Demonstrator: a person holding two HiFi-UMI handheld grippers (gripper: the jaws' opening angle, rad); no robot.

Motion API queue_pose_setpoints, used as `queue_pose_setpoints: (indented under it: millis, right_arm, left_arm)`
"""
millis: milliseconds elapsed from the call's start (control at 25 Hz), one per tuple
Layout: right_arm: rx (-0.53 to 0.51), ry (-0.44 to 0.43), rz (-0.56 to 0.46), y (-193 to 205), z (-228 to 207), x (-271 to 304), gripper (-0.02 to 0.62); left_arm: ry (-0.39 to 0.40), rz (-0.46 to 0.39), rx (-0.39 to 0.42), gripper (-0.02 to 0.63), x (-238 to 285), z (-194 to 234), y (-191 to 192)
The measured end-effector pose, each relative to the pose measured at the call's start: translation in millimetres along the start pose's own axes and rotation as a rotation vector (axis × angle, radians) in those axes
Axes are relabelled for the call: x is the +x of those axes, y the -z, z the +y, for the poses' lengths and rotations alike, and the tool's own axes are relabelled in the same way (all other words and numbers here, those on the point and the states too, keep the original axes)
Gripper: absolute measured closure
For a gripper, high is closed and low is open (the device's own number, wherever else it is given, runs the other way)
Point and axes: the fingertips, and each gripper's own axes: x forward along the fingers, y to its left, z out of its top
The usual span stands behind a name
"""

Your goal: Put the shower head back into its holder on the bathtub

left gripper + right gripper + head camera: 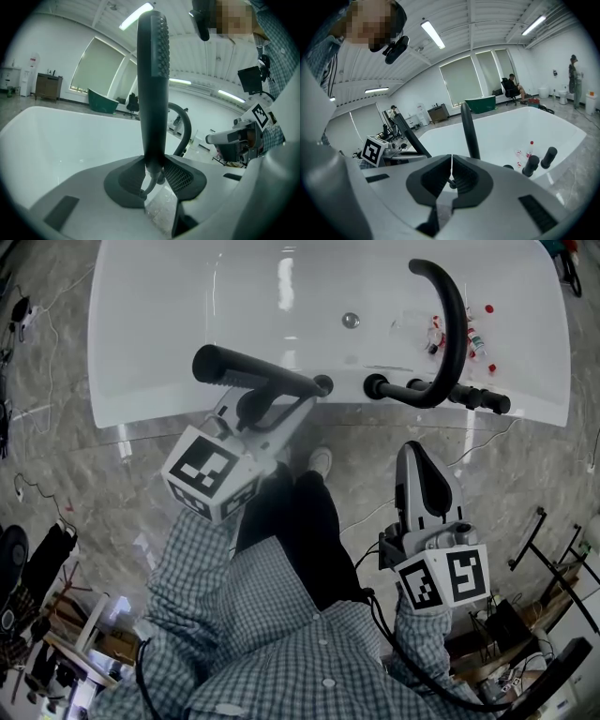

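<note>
The left claw [255,411] is clamped tight on the black shower head [246,369], grabbing it partway along. In the left gripper view it sticks straight up out of the pinched pads. In the head view it lies slanted over the near rim of the white bathtub [150,352], upper middle of the frame. Its right end sits right by the round black holder [323,385], though I can't tell if they touch. My guess is the mid-shaft grip is there to leave that end free to drop into the socket.

The right claw [413,457] is closed on nothing and parked lower right, well clear of the tub, pointing up toward the arched faucet [452,324]. It looks like it's just out of the way. The next bit probably needs the end tipped down into the hole, and it could easily catch on the rim.
</note>
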Motion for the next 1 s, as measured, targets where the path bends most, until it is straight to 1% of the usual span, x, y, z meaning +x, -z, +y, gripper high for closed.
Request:
queue_pose_setpoints:
  millis: [440, 1000]
  right_arm:
    - [0.003, -0.022, 0.024, 17, -5, 10, 0.575]
    - [0.027, -0.009, 0.051, 38, -16, 14, 0.575]
  left_arm:
    - [-0.008, 0.034, -0.003, 0.482, 20, 11, 24]
    - [-0.019, 0.068, -0.011, 0.482, 39, 24, 52]
